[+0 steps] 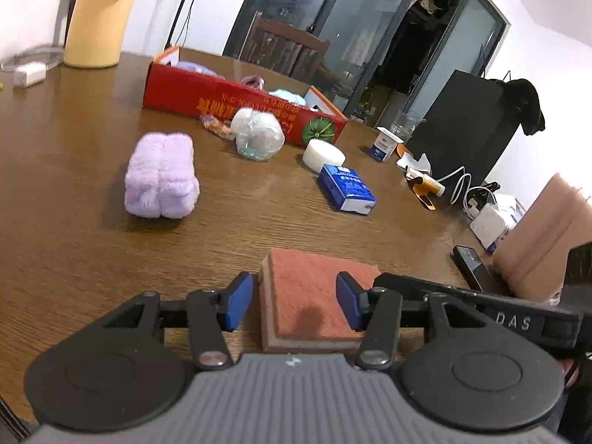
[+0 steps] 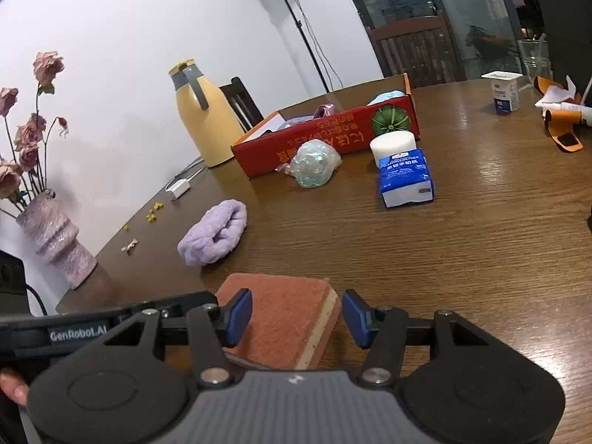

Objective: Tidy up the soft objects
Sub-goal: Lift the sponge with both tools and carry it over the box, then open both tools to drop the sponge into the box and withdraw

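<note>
At the bottom centre of both views, my left tongs [image 1: 292, 305] and right tongs [image 2: 296, 318] stand spread around the rust-red scouring sponge with a pale foam base [image 1: 314, 296], not pinching it. A few soft items already sit in the long red cardboard box [image 1: 236, 100] at upper centre. The fluffy lilac rolled towel [image 1: 161, 181], clear-wrapped pale bundle [image 1: 257, 133] and blue tissue pack [image 1: 346, 187] lie out on the brown wooden table [image 1: 74, 140], so I judge the job barely half done.

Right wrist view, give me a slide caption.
Open right gripper straddling a rust-orange scouring sponge on the wooden table.
</note>
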Demonstrator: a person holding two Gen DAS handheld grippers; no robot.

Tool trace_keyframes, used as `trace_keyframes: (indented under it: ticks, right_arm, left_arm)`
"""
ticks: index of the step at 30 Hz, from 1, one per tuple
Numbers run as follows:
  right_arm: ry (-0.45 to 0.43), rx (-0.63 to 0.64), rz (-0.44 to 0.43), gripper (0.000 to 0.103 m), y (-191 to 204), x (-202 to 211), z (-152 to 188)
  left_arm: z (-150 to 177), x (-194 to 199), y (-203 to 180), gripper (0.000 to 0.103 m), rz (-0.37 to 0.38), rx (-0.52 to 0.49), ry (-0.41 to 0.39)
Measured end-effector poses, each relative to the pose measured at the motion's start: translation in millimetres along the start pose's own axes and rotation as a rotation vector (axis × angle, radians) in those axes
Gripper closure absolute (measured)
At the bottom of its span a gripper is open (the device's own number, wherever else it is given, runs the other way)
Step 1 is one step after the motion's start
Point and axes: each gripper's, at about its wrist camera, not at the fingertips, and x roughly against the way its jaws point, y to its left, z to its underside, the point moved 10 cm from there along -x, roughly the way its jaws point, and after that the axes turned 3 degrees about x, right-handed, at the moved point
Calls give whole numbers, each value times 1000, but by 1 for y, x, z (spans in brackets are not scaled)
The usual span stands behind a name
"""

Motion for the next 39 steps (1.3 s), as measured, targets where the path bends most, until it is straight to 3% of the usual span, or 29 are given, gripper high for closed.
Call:
trace_keyframes:
  ticks: [3,4,7,9,13,17,20,24,30,33,39]
  right_arm:
    - [14,-4,-7,52,1,-7,4]
    - [22,-11,-18,60,2,-10,6]
    - [18,-16,-4,64,1,-14,6]
    - [-5,-7,12,66,1,-12,-7]
    - [-135,83,59,67,0,-5,-78]
    - [-220,157,102,67,-14,-21,-170]
    - [-212,140,126,67,-39,-58,-236]
    - [-112,116,180,67,-75,-132,-289]
    - [35,60,232,67,-121,-221,-293]
    - [66,57,250,66,-131,-235,-284]
    - [115,210,367,72,-134,-248,-266]
  left_arm:
    - [7,-11,4,59,27,24,41]
    - [7,-13,2,64,55,37,48]
    - [1,-15,1,66,58,58,58]
    - [-12,-14,-8,66,76,30,19]
    - [-74,-22,-39,66,120,-73,-89]
    - [-169,-63,-58,66,167,-81,-119]
    - [-228,-110,-61,66,151,-102,-111]
    - [-266,-185,-44,66,120,-59,-17]
    - [-268,-263,-7,66,86,18,112]
    - [-260,-277,-1,67,82,6,149]
    - [-241,-295,8,71,62,-17,189]
